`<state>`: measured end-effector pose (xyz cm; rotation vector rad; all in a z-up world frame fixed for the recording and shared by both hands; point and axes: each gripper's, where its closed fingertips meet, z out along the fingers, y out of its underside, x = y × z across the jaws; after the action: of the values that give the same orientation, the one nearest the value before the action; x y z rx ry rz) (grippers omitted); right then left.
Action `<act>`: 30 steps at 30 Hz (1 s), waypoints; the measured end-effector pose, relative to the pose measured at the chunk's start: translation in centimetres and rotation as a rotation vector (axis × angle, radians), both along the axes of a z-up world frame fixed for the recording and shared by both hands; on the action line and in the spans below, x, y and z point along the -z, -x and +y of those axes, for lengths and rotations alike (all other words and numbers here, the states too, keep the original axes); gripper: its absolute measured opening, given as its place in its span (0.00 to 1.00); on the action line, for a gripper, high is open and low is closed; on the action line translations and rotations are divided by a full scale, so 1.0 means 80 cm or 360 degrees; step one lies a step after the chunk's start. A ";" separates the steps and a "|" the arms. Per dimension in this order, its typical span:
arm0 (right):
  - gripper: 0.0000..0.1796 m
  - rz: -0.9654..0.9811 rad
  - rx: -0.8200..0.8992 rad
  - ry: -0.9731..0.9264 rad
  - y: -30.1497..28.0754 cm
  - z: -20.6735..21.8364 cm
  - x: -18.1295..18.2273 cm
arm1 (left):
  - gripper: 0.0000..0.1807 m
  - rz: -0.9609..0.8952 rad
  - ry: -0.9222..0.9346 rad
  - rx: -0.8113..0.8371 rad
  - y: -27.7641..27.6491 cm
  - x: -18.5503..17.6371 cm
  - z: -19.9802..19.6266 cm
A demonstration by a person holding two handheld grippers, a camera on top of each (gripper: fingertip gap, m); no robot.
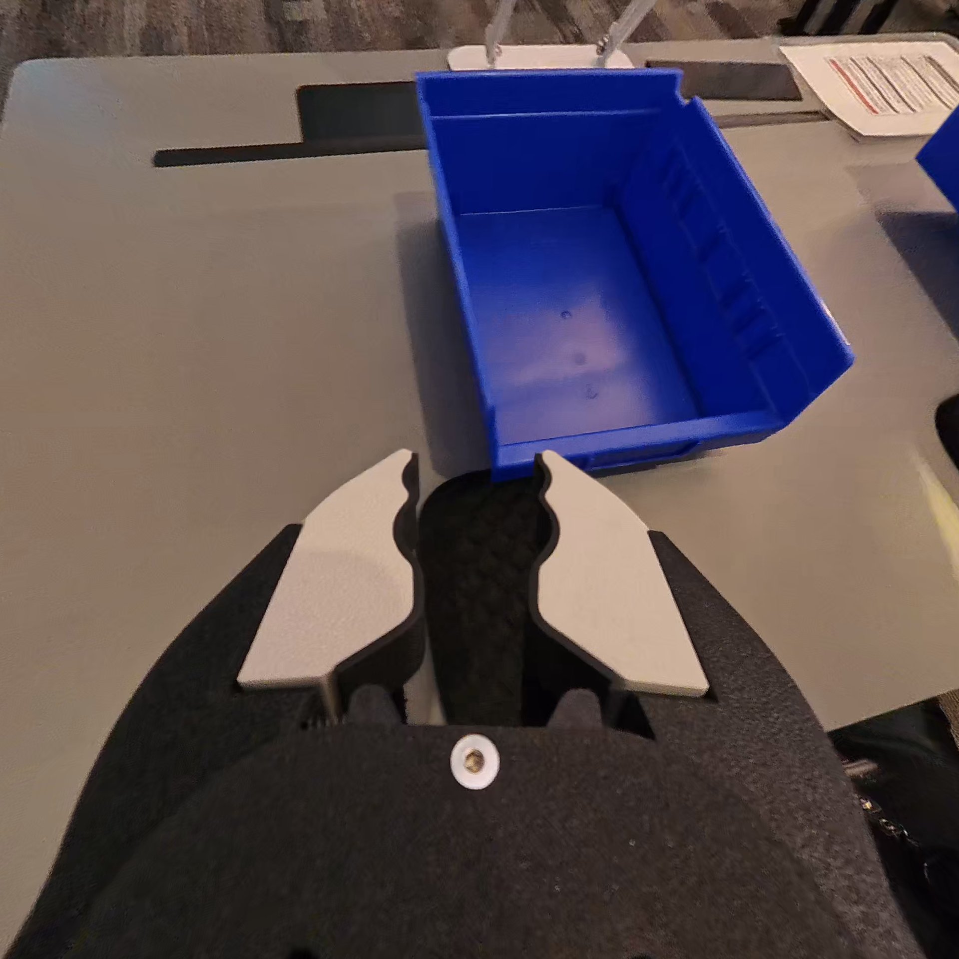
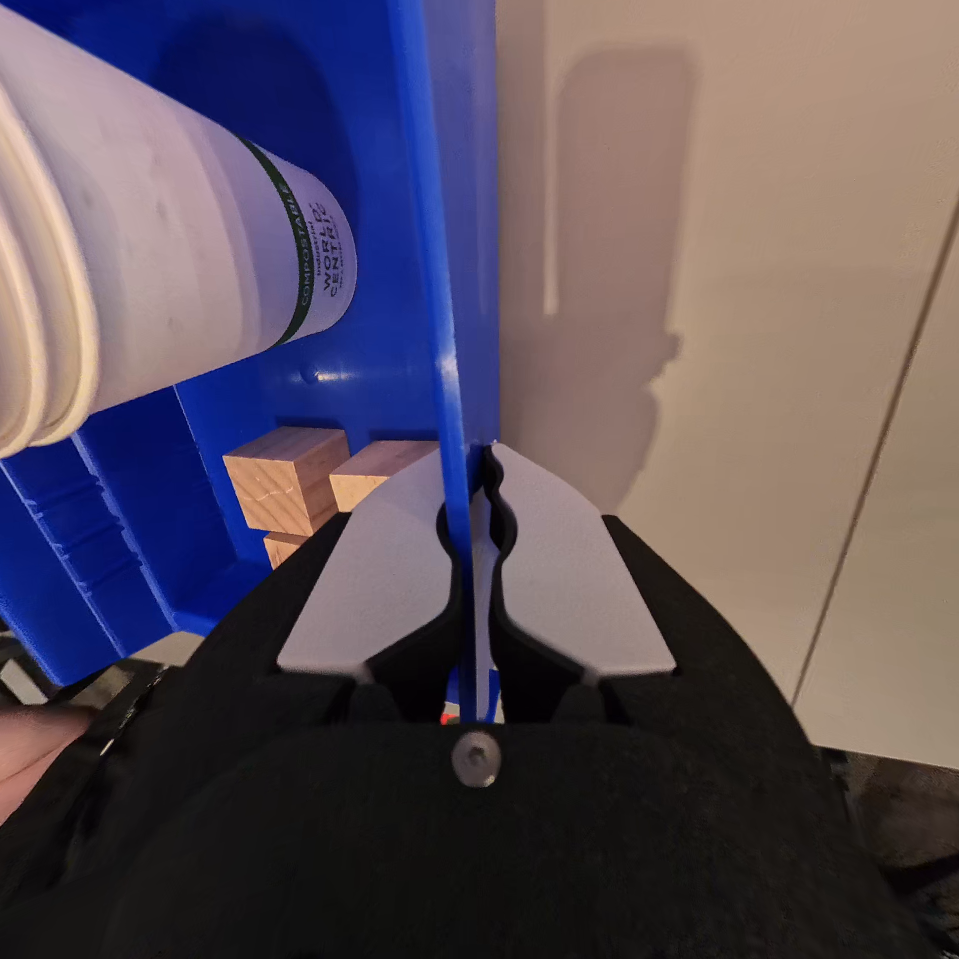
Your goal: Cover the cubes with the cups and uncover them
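Note:
In the right wrist view my right gripper (image 2: 469,456) is shut on the side wall of a blue bin (image 2: 430,207). Inside that bin a stack of white paper cups (image 2: 155,259) lies on its side. Three wooden cubes lie below the stack: one (image 2: 283,475), a second (image 2: 373,469) partly behind my finger, and a third (image 2: 283,547) mostly hidden. In the left wrist view my left gripper (image 1: 476,459) is open and holds nothing, just short of the near edge of a second, empty blue bin (image 1: 752,259) on the grey table (image 1: 207,337).
A corner of another blue bin (image 1: 939,155) shows at the right edge. A printed sheet (image 1: 882,83) lies at the back right, a white base plate with metal legs (image 1: 539,57) behind the empty bin, and a black slot (image 1: 353,111) at the back left. A hand (image 2: 31,752) shows at the lower left.

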<state>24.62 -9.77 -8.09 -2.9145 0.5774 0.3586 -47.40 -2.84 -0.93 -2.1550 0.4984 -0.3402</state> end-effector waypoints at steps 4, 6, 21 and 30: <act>0.02 0.0080 -0.0036 0.0009 0.057 0.020 -0.036 | 0.23 0.0003 -0.0038 -0.0153 0.065 -0.003 0.000; 0.02 0.0102 -0.0058 -0.0004 0.090 0.036 -0.058 | 0.22 -0.0018 -0.0045 -0.0227 0.097 -0.003 -0.002; 0.03 0.0280 -0.0537 -0.0063 0.432 0.177 -0.156 | 0.21 -0.0137 -0.0093 -0.0736 0.310 0.005 -0.076; 0.03 0.0358 -0.0856 -0.0034 0.635 0.257 -0.137 | 0.21 -0.0059 -0.0153 -0.1123 0.427 -0.002 -0.132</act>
<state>-26.18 10.76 2.84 -2.9845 -0.2042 0.7527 -81.53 -13.36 -0.74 -2.0743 -0.2727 0.0394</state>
